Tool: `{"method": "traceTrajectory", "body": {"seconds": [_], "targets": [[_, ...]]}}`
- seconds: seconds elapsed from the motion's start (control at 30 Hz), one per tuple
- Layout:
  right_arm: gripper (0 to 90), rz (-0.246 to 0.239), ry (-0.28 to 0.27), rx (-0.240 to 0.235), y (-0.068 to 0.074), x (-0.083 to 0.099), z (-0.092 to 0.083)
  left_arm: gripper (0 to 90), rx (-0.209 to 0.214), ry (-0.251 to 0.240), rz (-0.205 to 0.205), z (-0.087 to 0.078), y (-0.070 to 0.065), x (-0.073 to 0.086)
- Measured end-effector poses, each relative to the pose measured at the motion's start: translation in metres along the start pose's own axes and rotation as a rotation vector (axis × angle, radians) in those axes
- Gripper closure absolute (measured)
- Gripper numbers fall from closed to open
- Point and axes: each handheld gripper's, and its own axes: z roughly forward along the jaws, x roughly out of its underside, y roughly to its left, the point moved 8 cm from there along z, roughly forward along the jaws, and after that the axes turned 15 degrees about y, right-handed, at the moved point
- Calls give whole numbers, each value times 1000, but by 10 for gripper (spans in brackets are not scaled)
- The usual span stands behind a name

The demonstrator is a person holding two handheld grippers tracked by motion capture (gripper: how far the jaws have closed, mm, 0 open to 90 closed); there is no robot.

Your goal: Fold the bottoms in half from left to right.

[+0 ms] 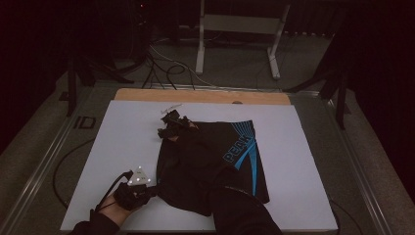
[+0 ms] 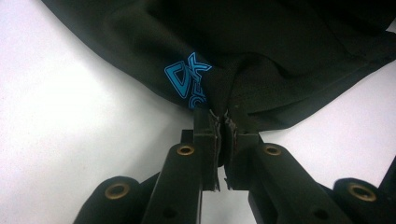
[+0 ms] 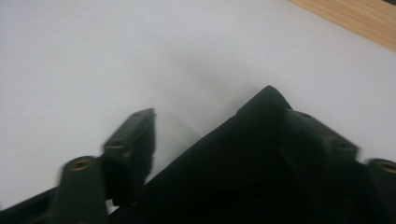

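A black garment (image 1: 247, 171) with a blue "PEAK" print lies rumpled on the white table cover (image 1: 122, 147). My left gripper (image 1: 155, 189), at the garment's near left edge, is shut on a pinch of the black cloth (image 2: 261, 70) beside a blue logo (image 2: 187, 79); the left gripper (image 2: 223, 119) shows its pads pressed together on the fabric. My right gripper (image 1: 169, 128) reaches to the garment's far left corner. In the right gripper view its jaws (image 3: 224, 140) stand apart with the pointed cloth corner (image 3: 266, 100) between them, the pads not pressing it.
A strip of bare wooden tabletop (image 1: 195, 95) runs along the far edge of the white cover. Beyond the table, cables (image 1: 166, 68) and a white metal stand (image 1: 240, 24) sit on the floor. White cover lies open to the left and right of the garment.
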Motion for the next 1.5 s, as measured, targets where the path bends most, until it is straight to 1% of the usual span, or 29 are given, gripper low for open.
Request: {"method": "traceTrajectory", "body": {"seconds": [0.03, 0.1, 0.13, 0.17, 0.2, 0.27, 0.33, 0.4, 0.43, 0.5, 0.53, 0.63, 0.67, 0.73, 0.8, 0.87, 0.9, 0.93, 0.97, 1.0, 1.1, 1.13, 1.2, 1.27, 1.3, 1.43, 1.47, 1.5], "targets": [[304, -2, 5, 21, -1, 0, 2, 850, -1, 0, 2, 0, 0, 0], [315, 0, 13, 22, -1, 0, 3, 850, -1, -1, 1, 0, 0, 0], [332, 12, 17, 24, -1, 0, 5, 850, 0, 0, 1, 0, 0, 0], [360, 21, 19, 41, -2, 0, 7, 850, 0, -1, 1, 0, 0, -1], [374, 24, 21, 45, -2, 0, 9, 850, 0, -2, 3, 0, -1, -1], [383, 22, 27, 58, -3, 0, 10, 850, -1, -1, 6, 0, -1, -1], [397, 29, 28, 55, -2, 0, 11, 850, 0, 0, 6, 0, -1, -1], [420, 26, 32, 75, -2, 0, 12, 850, 0, 0, 6, 0, -1, -1], [425, 30, 35, 78, -1, 0, 13, 850, 0, 0, 7, 0, -1, -1], [456, 21, 44, 109, -1, 1, 14, 850, 0, -2, 6, 0, -2, -1], [456, 21, 44, 109, -1, 1, 14, 850, 0, -2, 6, 0, -2, -1], [465, -1, 52, 136, 0, 2, 15, 850, 0, 1, 7, 0, -1, -1], [479, -5, 60, 136, 1, 3, 14, 850, 0, 2, 7, 1, -1, -1], [521, -12, 60, 133, 1, 5, 14, 850, 0, 1, 6, 1, -1, -1], [571, -10, 53, 115, 1, 7, 13, 850, -1, -1, 6, 0, -1, -1], [600, -5, 57, 103, 1, 8, 12, 850, -1, 0, 5, 0, -1, -1], [600, -5, 57, 103, 1, 8, 12, 850, -1, 0, 5, 0, -1, -1], [620, -12, 58, 107, 1, 8, 12, 850, -1, -1, 5, 0, -1, -1], [663, -9, 60, 114, 0, 8, 12, 850, -1, -2, 4, 0, -2, -1], [686, -10, 62, 122, -1, 9, 11, 850, -1, -3, 4, 0, -2, -1], [751, 7, 62, 117, -2, 10, 11, 850, -1, -4, 6, 0, -2, -1], [774, 2, 60, 122, -4, 10, 11, 850, -1, -5, 6, -1, -2, -1], [810, 5, 62, 111, -4, 10, 11, 850, -3, -6, 5, -1, -2, -1], [845, -6, 68, 97, -5, 10, 10, 850, -2, -8, 4, -1, -2, -1], [855, -15, 71, 95, -5, 11, 9, 850, -1, -7, 4, -1, -2, -1], [866, -20, 69, 88, -6, 10, 7, 851, 6, -13, 5, -2, -3, -2], [868, -29, 65, 79, -6, 10, 6, 851, 12, -12, 7, -3, -3, -2], [868, -40, 61, 80, -6, 10, 5, 851, 14, -14, 8, -3, -4, -3]]}}
